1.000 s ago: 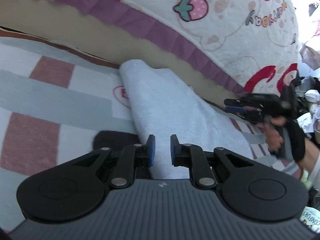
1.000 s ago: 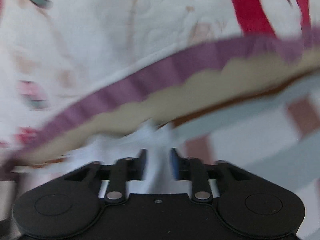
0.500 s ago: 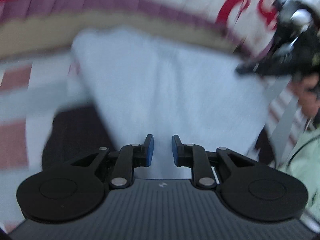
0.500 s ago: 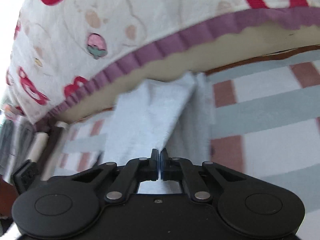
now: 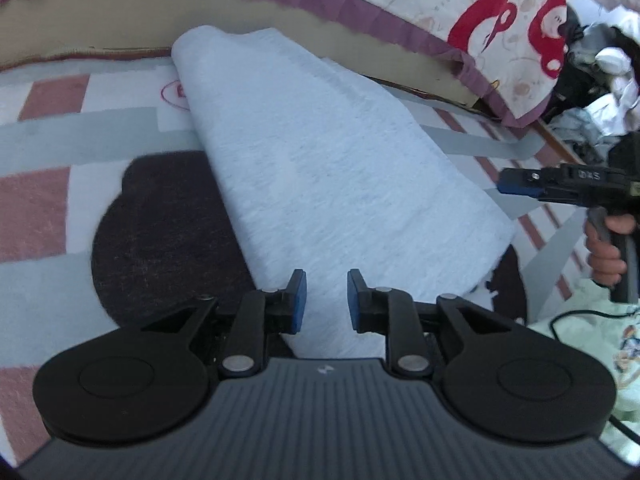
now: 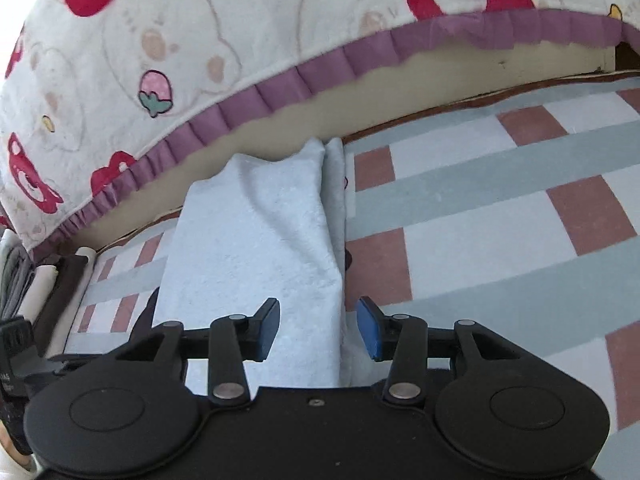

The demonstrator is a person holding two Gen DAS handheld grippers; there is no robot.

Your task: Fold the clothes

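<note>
Left tool (image 5: 323,300) open, blue pads apart, holding nothing, poised over near end of pale blue garment (image 5: 320,168). Right tool (image 6: 318,330) likewise spread wide, empty, straddling the garment's (image 6: 256,248) long doubled edge. Right tool also visible from left wrist view (image 5: 520,188), off the cloth's right side, gripped by a hand (image 5: 608,244).

Garment lying on checked rug (image 6: 500,208), folded lengthwise into a narrow strip, far end against the bed base under the purple-frilled quilt (image 6: 280,12). Dark patch (image 5: 160,240) beside and beneath it on rug; cannot tell what.

Judgement: between folds, lengthwise fold laid, nothing gripped. Either another fold to come, or strip already finished and released. If further folding: needs a clean pinch through all layers at one end, kept square.
</note>
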